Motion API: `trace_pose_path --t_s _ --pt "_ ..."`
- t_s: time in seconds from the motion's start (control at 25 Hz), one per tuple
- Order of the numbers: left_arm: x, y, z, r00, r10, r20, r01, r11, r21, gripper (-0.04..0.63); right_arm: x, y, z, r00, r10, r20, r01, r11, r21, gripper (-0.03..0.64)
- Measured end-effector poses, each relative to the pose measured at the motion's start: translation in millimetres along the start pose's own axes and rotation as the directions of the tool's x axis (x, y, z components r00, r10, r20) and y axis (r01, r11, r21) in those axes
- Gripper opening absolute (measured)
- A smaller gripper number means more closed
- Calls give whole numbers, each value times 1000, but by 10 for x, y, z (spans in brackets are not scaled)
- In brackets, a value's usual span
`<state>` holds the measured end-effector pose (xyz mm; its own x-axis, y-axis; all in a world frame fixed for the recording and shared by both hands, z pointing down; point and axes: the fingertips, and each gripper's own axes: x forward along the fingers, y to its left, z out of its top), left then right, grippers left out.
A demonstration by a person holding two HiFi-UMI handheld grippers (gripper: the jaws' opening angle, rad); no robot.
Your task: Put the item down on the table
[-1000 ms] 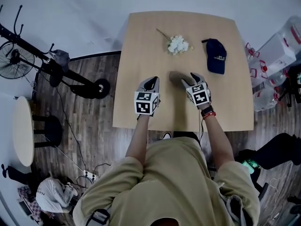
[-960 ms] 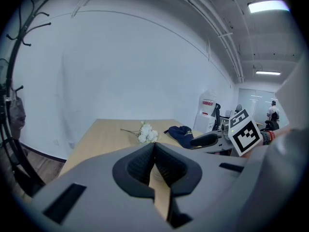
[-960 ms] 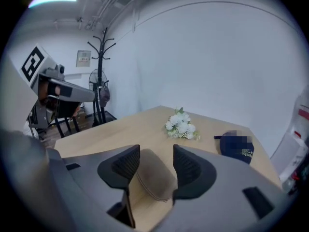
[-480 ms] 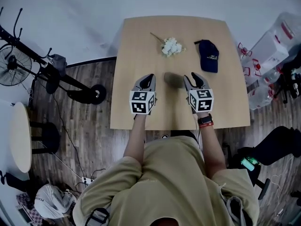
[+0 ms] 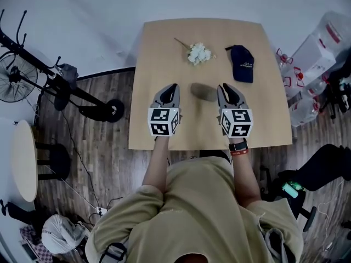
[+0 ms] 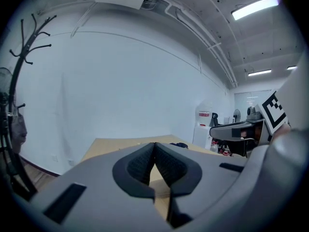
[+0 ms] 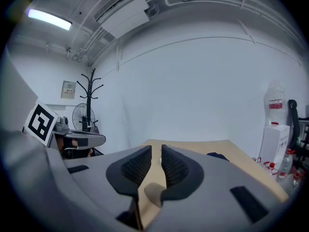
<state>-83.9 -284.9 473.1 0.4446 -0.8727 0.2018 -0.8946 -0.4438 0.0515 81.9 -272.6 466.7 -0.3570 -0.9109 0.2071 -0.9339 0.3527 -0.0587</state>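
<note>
Left fingers [image 6: 140,167]: clenched together, nothing between them.
Right fingers [image 7: 136,167]: closing to a narrow gap, empty.
Item [image 5: 204,92]: brownish, blurred, released on worktop [image 5: 164,48] just left of right fingers.
Cap [image 5: 242,63]: beyond right fingers.

Tan table [image 5: 164,64], white flowers [image 5: 198,53], navy cap [image 5: 243,64], dark brown plank-patterned floor [image 5: 98,141].

Coat rack [image 7: 91,105], fan [image 5: 12,76], stool [image 5: 24,158]
</note>
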Motion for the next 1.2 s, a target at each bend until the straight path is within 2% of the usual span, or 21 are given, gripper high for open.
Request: trace_pose_path --t_s 0.24,0.4,0.6,1.2 --pt "-112 -61 104 1000 10 27 -10 1000 9 25 -117 50 113 999 -17 30 17 1000 4 15" --pt "-150 -84 123 999 10 33 -11 1000 14 25 -114 38 132 999 -33 17 34 999 -23 14" --pt "-159 -87 135 999 9 40 -10 1000 14 25 -121 -1 103 999 -45 15 45 999 -4 14" --pt "-309 -66 259 998 -22 59 20 999 35 25 -197 280 176 1000 22 22 -23 1000 10 14"
